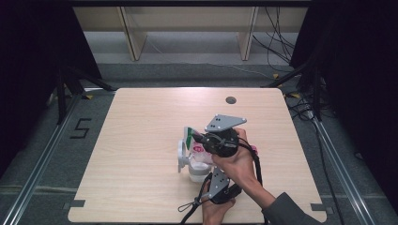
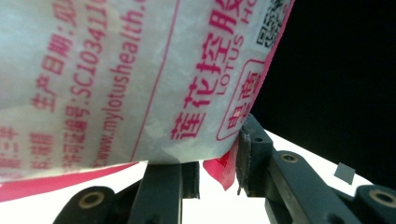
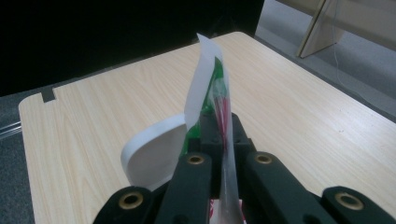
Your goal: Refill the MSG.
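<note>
A white packet (image 1: 197,151) with pink print and a green top hangs over a white cup (image 1: 198,174) near the table's front middle. My right gripper (image 1: 195,137) is shut on the packet's top edge (image 3: 219,93), which shows edge-on between its jaws (image 3: 220,122). A white flap curls up beside it. My left gripper (image 1: 209,175) sits lower, next to the cup. In the left gripper view the packet (image 2: 116,79) looms close. Its pink lower corner (image 2: 223,169) lies between the jaws (image 2: 208,150), against the right pad. A rounded white part (image 3: 152,158) of the cup juts out to the left.
The pale wooden table (image 1: 141,122) has a round grey hole (image 1: 230,100) near its far edge. A black cable loop (image 1: 187,206) lies by the front edge. Beyond the table are wooden shelf legs (image 1: 133,37), floor cables (image 1: 281,47) and black stands.
</note>
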